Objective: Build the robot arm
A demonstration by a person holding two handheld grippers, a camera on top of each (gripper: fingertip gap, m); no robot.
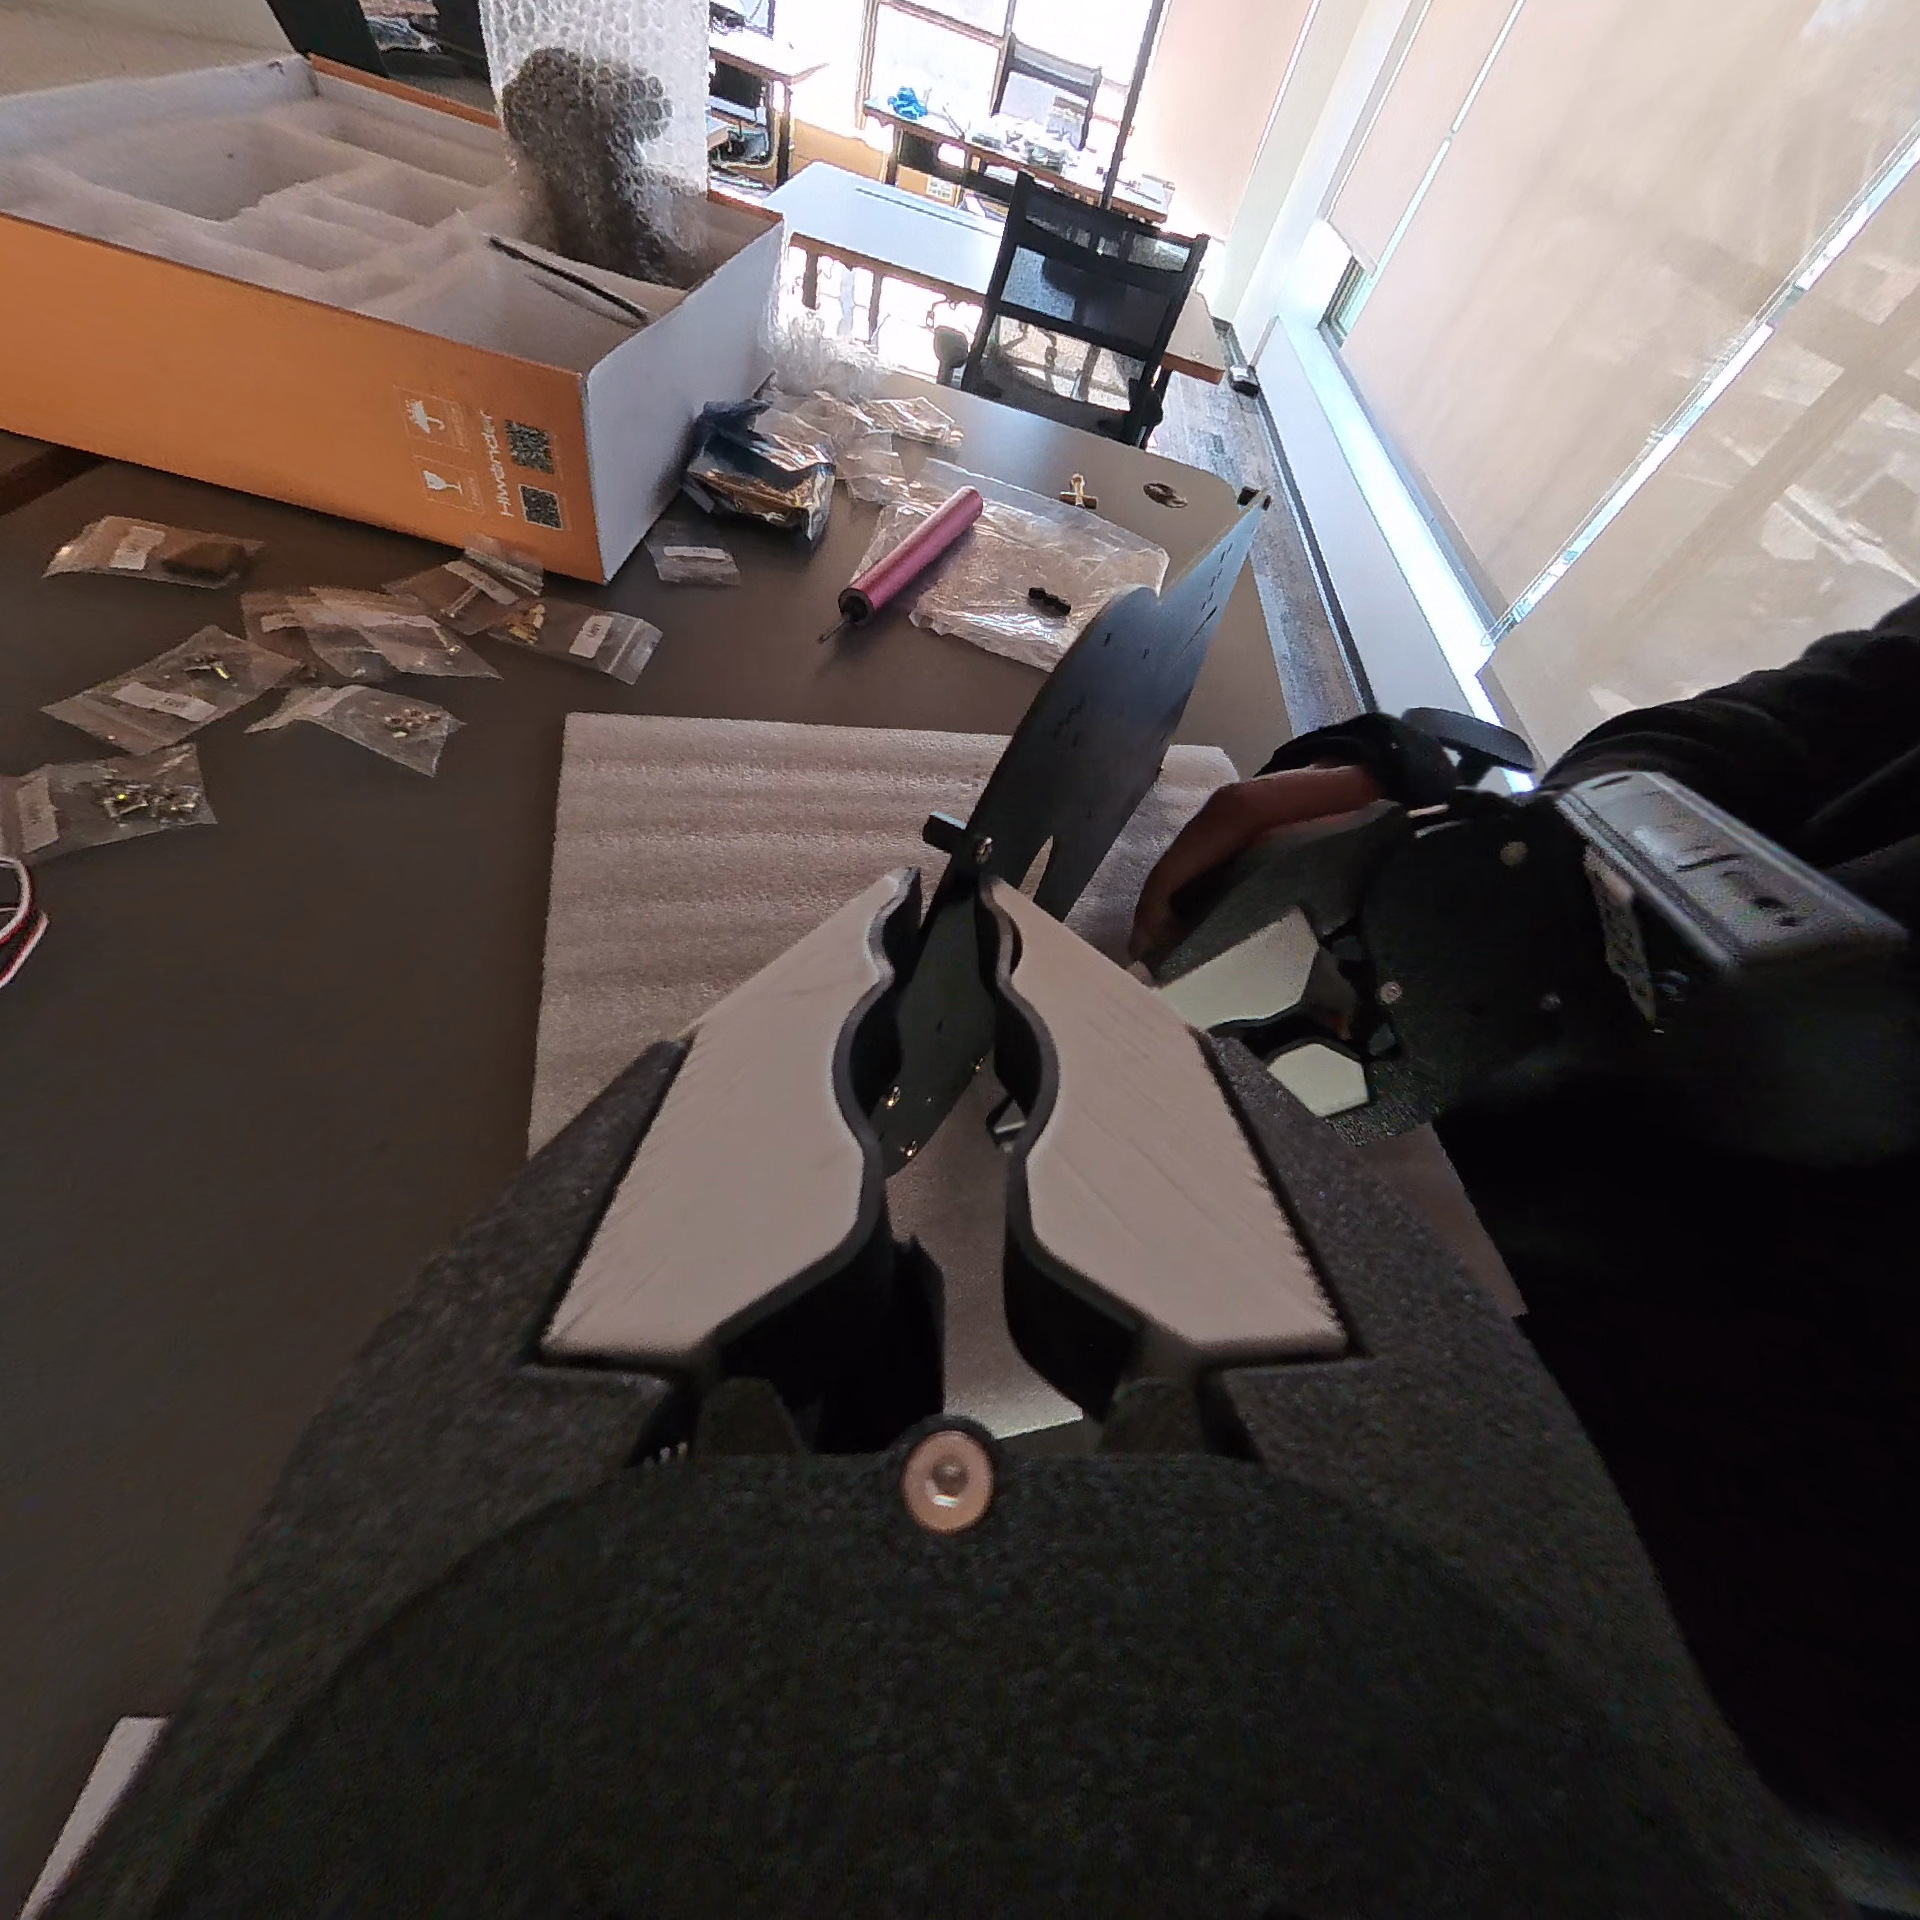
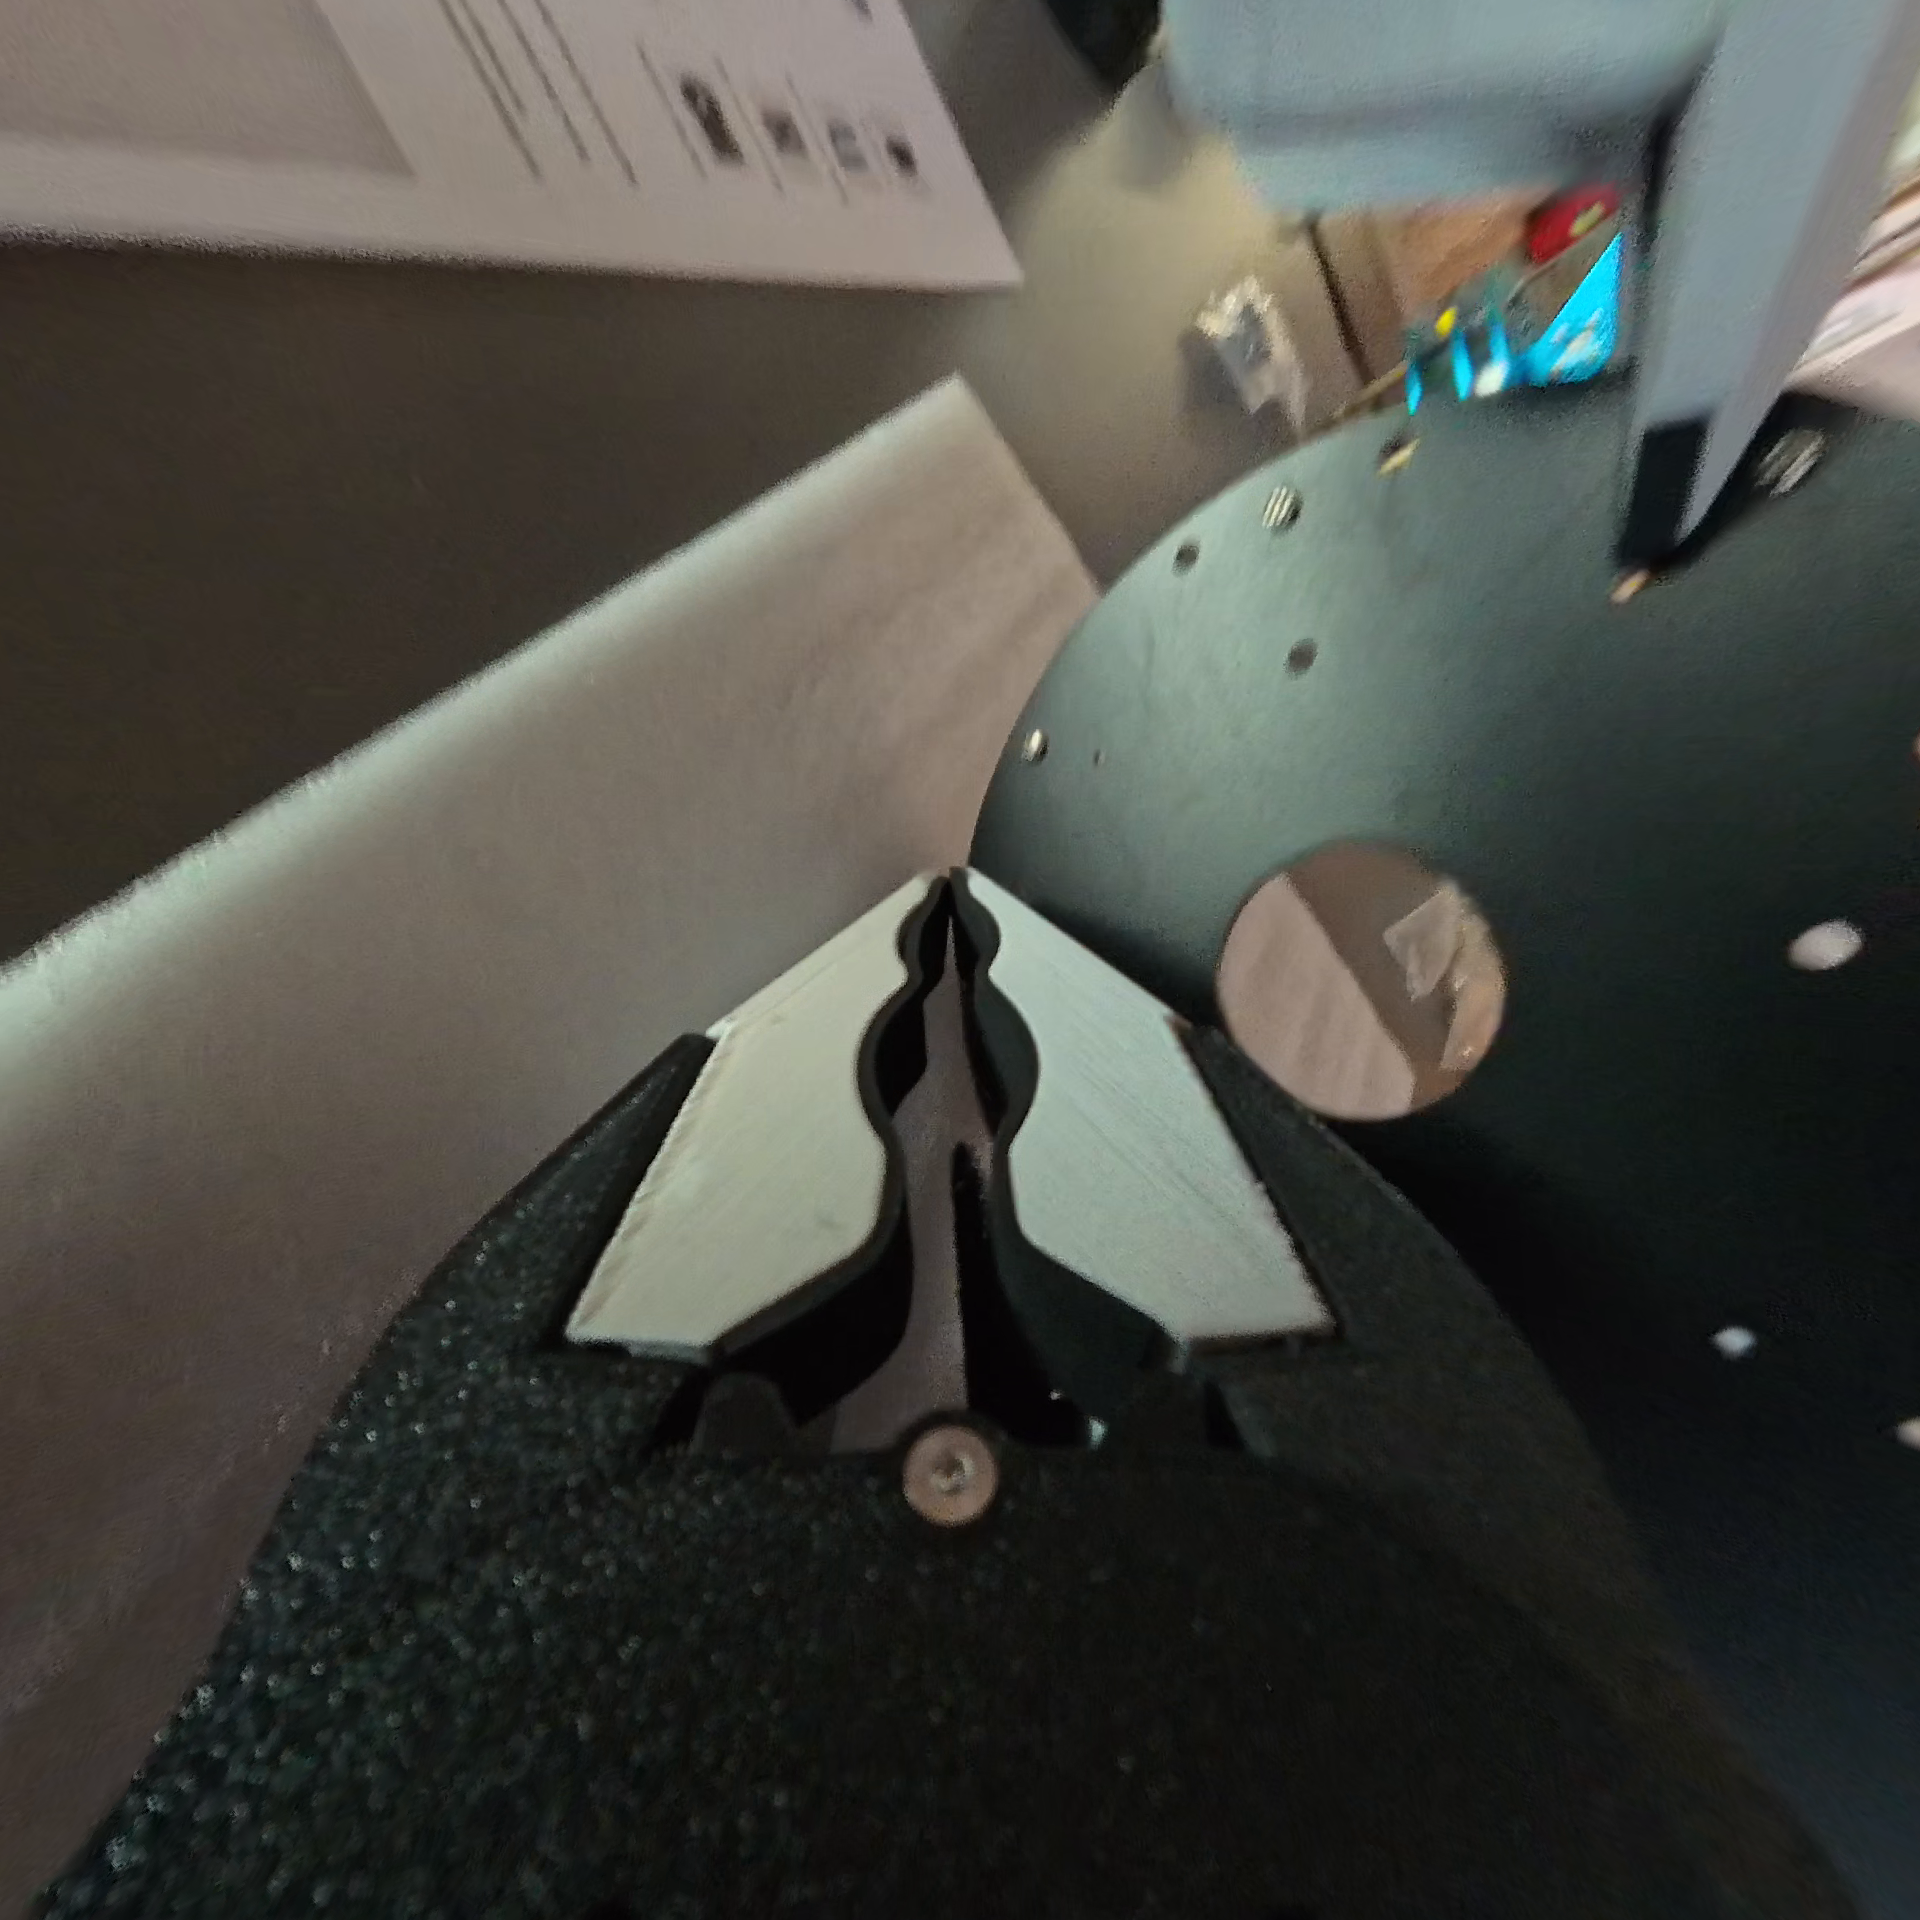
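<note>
My left gripper (image 1: 951, 883) is shut on the lower edge of a black round metal plate (image 1: 1122, 717) with several small holes. It holds the plate up on edge over a white foam sheet (image 1: 727, 831). In the right wrist view the plate (image 2: 1455, 727) fills the right side, showing one large round hole. My right gripper (image 2: 951, 883) is shut with nothing seen between its fingers. Its tips are at the plate's rim, low over the foam sheet (image 2: 520, 831). In the left wrist view the right gripper (image 1: 1148, 961) sits right of the plate, held by a hand.
An open orange and white box (image 1: 312, 384) with foam inserts stands at the back left, with a bubble-wrapped item (image 1: 592, 156) in it. Several small parts bags (image 1: 177, 696) and a pink screwdriver (image 1: 914, 551) lie on the dark table. A black chair (image 1: 1081, 301) stands beyond. A printed sheet (image 2: 623, 135) lies nearby. Some 11 cm of space lies between my two pairs of fingers.
</note>
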